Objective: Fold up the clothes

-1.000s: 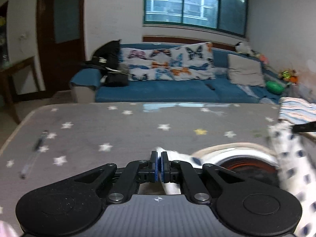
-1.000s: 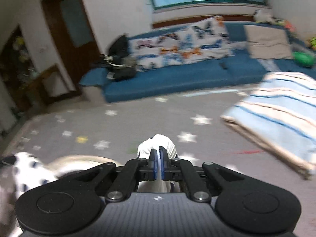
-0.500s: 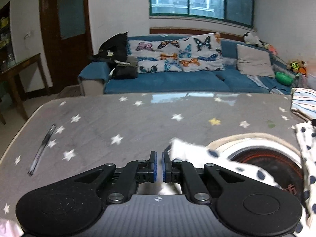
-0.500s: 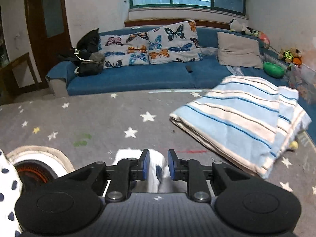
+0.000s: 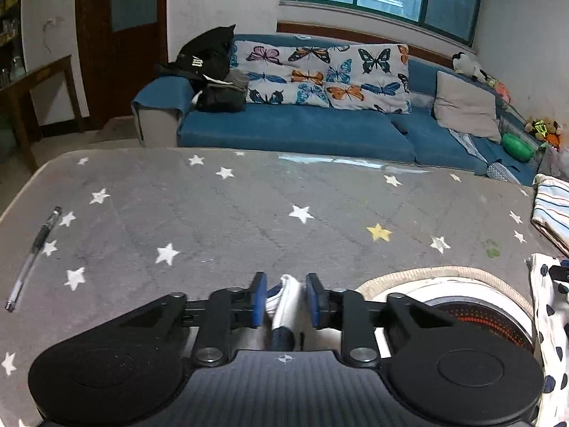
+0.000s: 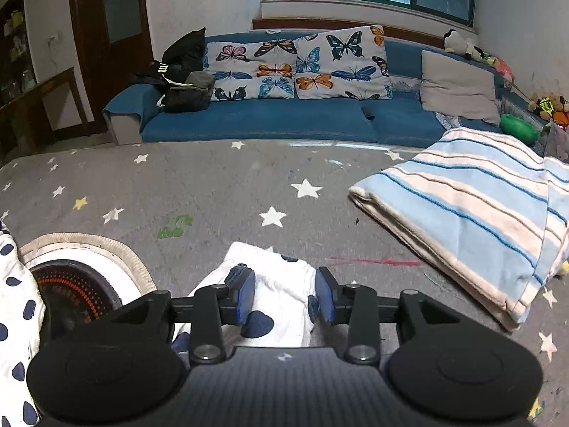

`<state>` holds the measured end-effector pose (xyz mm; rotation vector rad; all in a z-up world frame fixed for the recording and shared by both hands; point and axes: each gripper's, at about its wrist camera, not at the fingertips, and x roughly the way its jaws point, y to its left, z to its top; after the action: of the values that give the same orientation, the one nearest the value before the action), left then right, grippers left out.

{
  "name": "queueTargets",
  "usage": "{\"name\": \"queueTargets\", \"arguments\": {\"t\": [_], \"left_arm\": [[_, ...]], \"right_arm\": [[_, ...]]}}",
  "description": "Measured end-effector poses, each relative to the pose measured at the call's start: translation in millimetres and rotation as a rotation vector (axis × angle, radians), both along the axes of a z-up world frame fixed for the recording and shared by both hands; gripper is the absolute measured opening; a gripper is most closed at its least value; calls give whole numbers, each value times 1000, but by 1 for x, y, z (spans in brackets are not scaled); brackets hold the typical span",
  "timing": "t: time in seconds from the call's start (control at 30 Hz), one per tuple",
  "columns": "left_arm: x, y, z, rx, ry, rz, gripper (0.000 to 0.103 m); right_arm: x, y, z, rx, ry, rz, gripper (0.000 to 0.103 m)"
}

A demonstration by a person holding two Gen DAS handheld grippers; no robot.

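There are 2 grippers. The left gripper point(image 5: 286, 300) has its 2 blue pads point(image 5: 259, 299) a little apart, with a fold of the white cloth with dark dots point(image 5: 284, 293) between them; the pads do not press on it. The right gripper point(image 6: 284, 293) has its pads spread wider, and another part of the same dotted cloth point(image 6: 274, 284) lies between them, loose on the table.

The dotted cloth lies at the near edge of the table point(image 5: 249, 206), which has a grey cover with white stars and 1 yellow star point(image 5: 378, 232). More of the cloth shows at the right edge of the left view point(image 5: 549, 306).

1 round hotplate with a pale rim point(image 5: 473, 306) sits in the table between the 2 grippers. 1 pen point(image 5: 33, 252) lies near the table's left edge. 1 folded striped blanket point(image 6: 473, 213) lies at the right side. The middle and far side of the table are bare.

Behind the table stands 1 blue sofa point(image 6: 284, 121) with 2 butterfly pillows point(image 6: 298, 67), 1 grey pillow point(image 6: 458, 87) and a pile of dark bags point(image 6: 181, 78).
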<state>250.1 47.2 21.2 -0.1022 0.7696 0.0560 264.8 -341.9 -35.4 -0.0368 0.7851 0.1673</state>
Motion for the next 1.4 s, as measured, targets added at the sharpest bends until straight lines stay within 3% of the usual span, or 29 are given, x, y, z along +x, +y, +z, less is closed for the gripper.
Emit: {"name": "queueTargets", "arguments": {"t": [0.1,0.37,0.43,0.5,0.53,0.63,0.7,0.83,0.9,1.03,1.13,1.3,1.4], "left_arm": [[-1,0,4,-19,-13,-10,4],[-9,5,14,-11,-53,9,7],[-7,6,12,-12,-45,25,18],[-5,2,7,7,-30,34,52],[-4,1,4,16,-22,40,55],[0,-1,-6,6,-2,32,50],[0,-3,-10,7,6,11,21],[-9,-3,-8,-12,-22,-27,15],[-18,0,-1,-65,-57,-48,10],[-48,7,19,-157,-154,-135,10],[-81,9,28,-160,-216,-229,10],[-137,-3,20,-83,-219,-364,10],[-165,-20,3,-24,-179,-447,8]], "right_arm": [[-1,1,0,-9,8,2,42],[-9,10,13,16,-22,25,42],[-13,20,20,36,-30,72,44],[-16,31,25,63,-29,122,45],[-17,39,26,90,-16,154,45],[-23,58,30,106,-16,202,45],[-26,70,31,114,-9,246,45],[-30,93,30,160,38,347,45],[-32,105,28,199,68,397,45],[-38,134,24,246,89,496,50],[-40,147,22,272,99,525,50],[-46,140,29,309,90,539,52],[-48,131,36,320,76,513,52]]}}
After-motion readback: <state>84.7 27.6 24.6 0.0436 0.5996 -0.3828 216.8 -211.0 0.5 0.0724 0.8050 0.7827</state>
